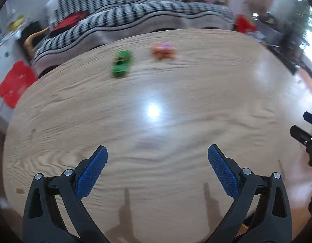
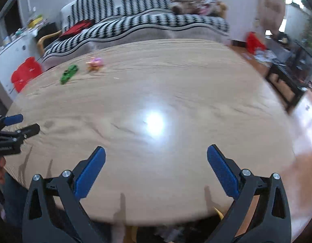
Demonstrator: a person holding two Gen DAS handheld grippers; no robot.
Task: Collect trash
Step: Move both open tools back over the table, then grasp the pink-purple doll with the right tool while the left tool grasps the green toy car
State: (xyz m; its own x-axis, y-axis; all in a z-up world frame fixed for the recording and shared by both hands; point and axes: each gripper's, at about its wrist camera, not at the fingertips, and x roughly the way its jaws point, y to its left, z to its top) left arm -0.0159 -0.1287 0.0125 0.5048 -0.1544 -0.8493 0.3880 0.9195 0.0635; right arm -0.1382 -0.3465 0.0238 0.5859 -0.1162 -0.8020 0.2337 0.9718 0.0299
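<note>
A green toy car (image 1: 121, 63) (image 2: 68, 74) and an orange and pink toy (image 1: 163, 50) (image 2: 94, 64) lie near the far edge of the light wooden table (image 1: 156, 121) (image 2: 176, 101). My left gripper (image 1: 157, 151) hangs open over the near part of the table, nothing between its blue pads. My right gripper (image 2: 156, 151) is open too and holds nothing. In the left wrist view the right gripper's fingers (image 1: 303, 135) show at the right edge. The left gripper's fingers (image 2: 18, 125) show at the left edge of the right wrist view. Both pictures are blurred.
A sofa with black and white striped covers (image 1: 135, 16) (image 2: 145, 20) stands behind the table. A red object (image 1: 15, 83) (image 2: 25, 73) hangs on a white cabinet at the left. Dark shelving (image 2: 287, 77) and a red bag (image 2: 254, 40) stand at the right.
</note>
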